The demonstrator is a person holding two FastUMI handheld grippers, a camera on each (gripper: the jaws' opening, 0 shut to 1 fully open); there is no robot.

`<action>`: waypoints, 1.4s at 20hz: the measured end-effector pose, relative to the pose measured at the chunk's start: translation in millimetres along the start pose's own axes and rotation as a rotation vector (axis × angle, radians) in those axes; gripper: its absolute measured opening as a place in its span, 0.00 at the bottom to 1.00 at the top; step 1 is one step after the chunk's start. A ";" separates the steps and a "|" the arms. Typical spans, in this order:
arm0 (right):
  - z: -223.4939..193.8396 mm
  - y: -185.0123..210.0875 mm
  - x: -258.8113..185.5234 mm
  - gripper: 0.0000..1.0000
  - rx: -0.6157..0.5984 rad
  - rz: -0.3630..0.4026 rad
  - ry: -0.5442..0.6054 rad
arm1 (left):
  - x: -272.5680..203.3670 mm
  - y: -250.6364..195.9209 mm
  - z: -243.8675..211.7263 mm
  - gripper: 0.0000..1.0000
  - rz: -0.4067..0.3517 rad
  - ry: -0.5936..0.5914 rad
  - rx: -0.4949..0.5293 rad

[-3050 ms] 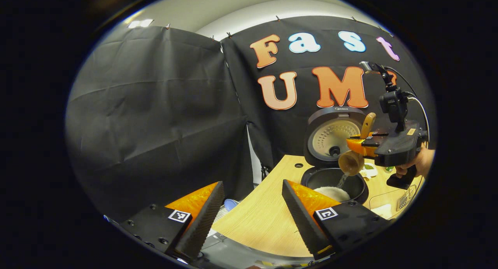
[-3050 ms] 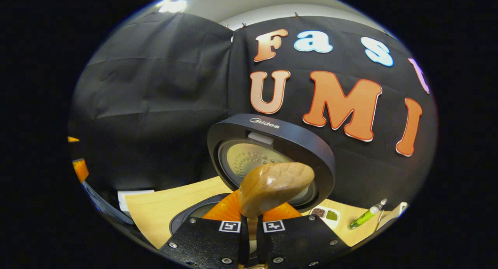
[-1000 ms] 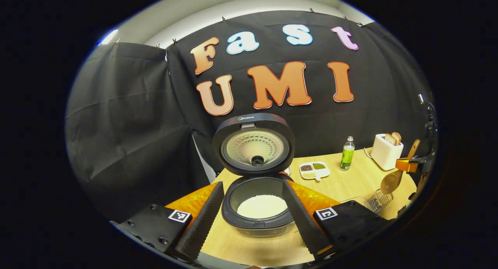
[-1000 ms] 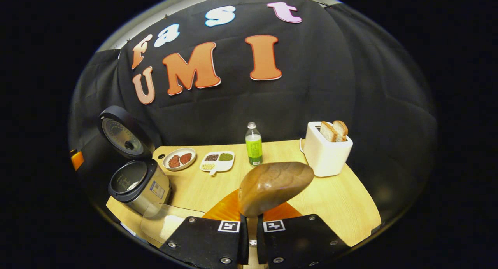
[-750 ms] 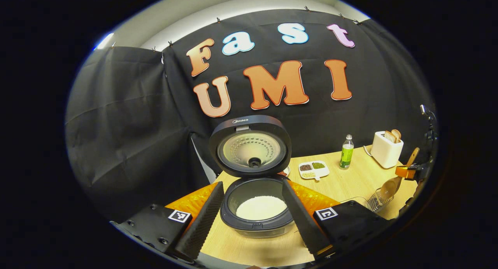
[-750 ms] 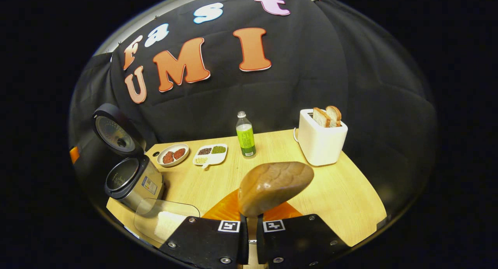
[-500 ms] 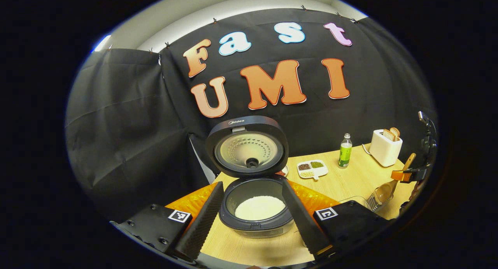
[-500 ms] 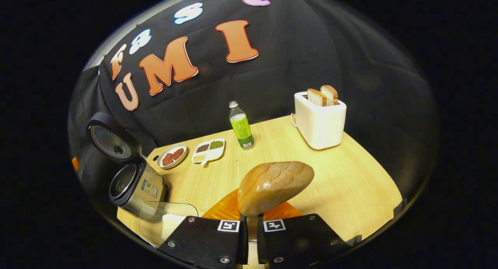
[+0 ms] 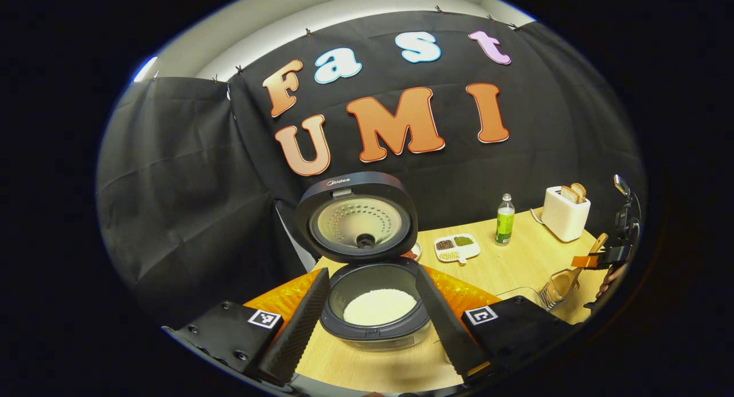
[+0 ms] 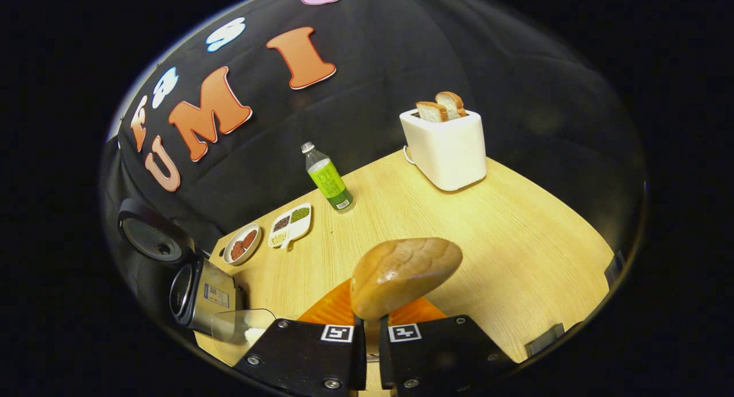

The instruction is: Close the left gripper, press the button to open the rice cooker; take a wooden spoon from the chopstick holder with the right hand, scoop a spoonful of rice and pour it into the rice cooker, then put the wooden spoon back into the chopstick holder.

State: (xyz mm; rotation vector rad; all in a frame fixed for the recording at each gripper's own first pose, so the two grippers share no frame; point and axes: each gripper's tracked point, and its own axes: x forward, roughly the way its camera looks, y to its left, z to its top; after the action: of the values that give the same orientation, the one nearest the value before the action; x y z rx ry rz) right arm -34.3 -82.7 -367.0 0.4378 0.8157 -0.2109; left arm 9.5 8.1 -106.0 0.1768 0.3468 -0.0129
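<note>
Staged kitchen booth: black cloth wall [image 9: 189,173], wooden table [image 10: 487,230], toaster [image 10: 444,147], rice cooker [image 9: 367,259].

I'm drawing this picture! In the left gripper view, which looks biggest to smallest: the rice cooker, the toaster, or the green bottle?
1. Rice cooker, by far, though it is also nearest the camera.
2. Toaster.
3. Green bottle, thinner than the toaster, about as tall.

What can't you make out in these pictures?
- Spoon bowl: right gripper view, hidden below the gripper body.
- Wire holder: left gripper view, tiny at the edge, so whether the spoon is inside is unclear.
- Small dishes: contents too small to name.
- Rice cooker button: too small to see.
</note>
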 end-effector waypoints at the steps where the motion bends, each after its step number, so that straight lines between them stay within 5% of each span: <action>1: -1.6 4.5 0.8 0.08 -0.006 0.009 0.004 | -0.9 -2.5 -0.3 0.93 -0.005 -0.001 0.000; 3: -2.0 7.0 4.0 0.08 -0.025 -0.003 0.000 | 0.0 -5.0 0.1 1.00 -0.012 0.000 -0.001; 4: -5.9 6.0 6.7 0.10 -0.030 -0.009 0.008 | 0.2 -6.2 1.1 0.93 -0.017 -0.002 -0.003; 7: -12.3 -0.7 11.1 0.12 -0.007 -0.018 0.049 | -0.7 -10.0 1.0 0.93 -0.022 -0.007 -0.001; 8: -13.9 -2.3 11.2 0.13 0.013 -0.030 0.078 | -0.7 -9.2 1.0 1.00 -0.022 -0.005 0.002; 11: -15.3 -4.0 5.7 0.16 0.068 -0.021 0.139 | -0.5 -6.5 -0.9 0.93 -0.019 -0.004 -0.001; 13: -7.3 -0.8 -1.4 0.24 0.105 -0.025 0.137 | 0.4 -5.5 1.0 0.93 -0.016 -0.009 -0.004; 18: 23.5 -8.5 -24.3 0.78 0.077 -0.023 0.078 | 5.7 -8.0 8.6 1.00 -0.023 -0.027 0.004; 20: 41.2 -26.1 -31.8 0.87 0.051 -0.045 0.035 | 10.1 -5.4 13.1 0.93 -0.022 -0.040 0.004; 22: 58.1 -32.1 -44.3 0.90 0.043 -0.058 -0.005 | 14.2 1.2 23.0 0.96 -0.017 -0.054 -0.002; 23: 68.1 -35.4 -50.5 0.81 0.036 -0.067 -0.027 | 17.2 6.8 29.5 0.98 -0.012 -0.062 -0.007; 24: 77.5 -30.9 -60.3 0.91 0.026 -0.073 -0.051 | 21.7 11.3 35.4 1.00 -0.009 -0.070 -0.014; 25: 87.4 -32.7 -67.5 0.91 0.014 -0.081 -0.075 | 23.6 16.5 38.2 0.93 -0.007 -0.072 -0.022; 28: 119.5 -32.8 -93.3 0.91 -0.031 -0.090 -0.154 | 38.3 30.5 59.6 0.93 -0.012 -0.082 -0.063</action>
State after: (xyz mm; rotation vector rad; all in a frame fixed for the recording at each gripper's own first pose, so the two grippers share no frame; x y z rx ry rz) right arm -29.9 -164.9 -235.5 0.3512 0.6873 -0.3112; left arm 66.9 28.3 -58.7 0.1115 0.2659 -0.0210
